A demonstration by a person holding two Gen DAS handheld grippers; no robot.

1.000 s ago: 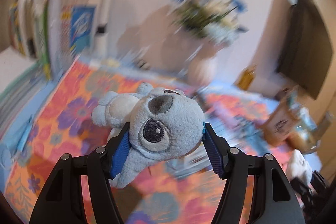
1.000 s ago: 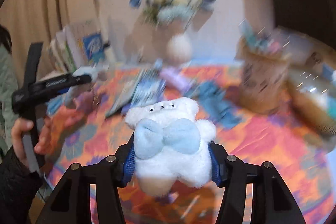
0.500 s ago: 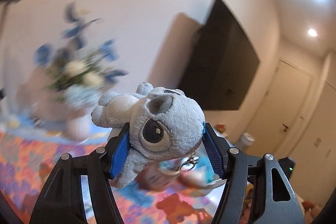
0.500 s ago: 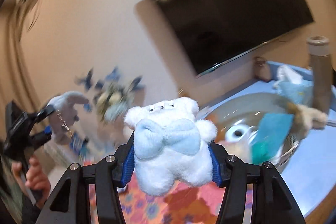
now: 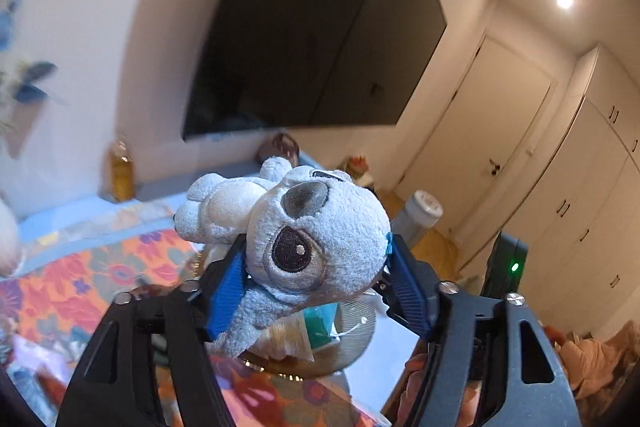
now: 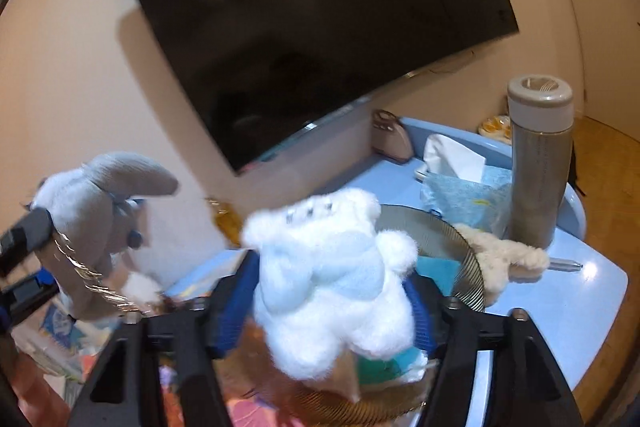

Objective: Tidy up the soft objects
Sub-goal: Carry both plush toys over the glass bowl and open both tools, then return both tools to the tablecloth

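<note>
A grey big-eyed plush dog (image 5: 320,239) sits between the blue pads of my left gripper (image 5: 316,247). The jaws are beginning to open, but both pads still touch it. The dog (image 6: 92,219) also shows at the left of the right wrist view with its key chain dangling. My right gripper (image 6: 332,291) is opening; a white plush with a pale blue bow (image 6: 328,279) is blurred and tilted between its pads, with gaps on both sides. Both grippers hover over a ribbed bowl (image 6: 472,275), whose rim (image 5: 356,323) shows below the dog.
The bowl holds teal and pale items. A beige plush (image 6: 508,255) drapes beside its rim. A tall grey flask (image 6: 540,163), a tissue pack (image 6: 452,155) and a pen lie on the blue table (image 6: 580,299). A floral cloth (image 5: 80,283) covers the left. A dark screen (image 6: 312,27) hangs behind.
Both grippers swung right and up from the floral cloth to above the bowl. The right jaws have spread and the white plush has tipped and blurred; the dog keeps its place between the left pads.
</note>
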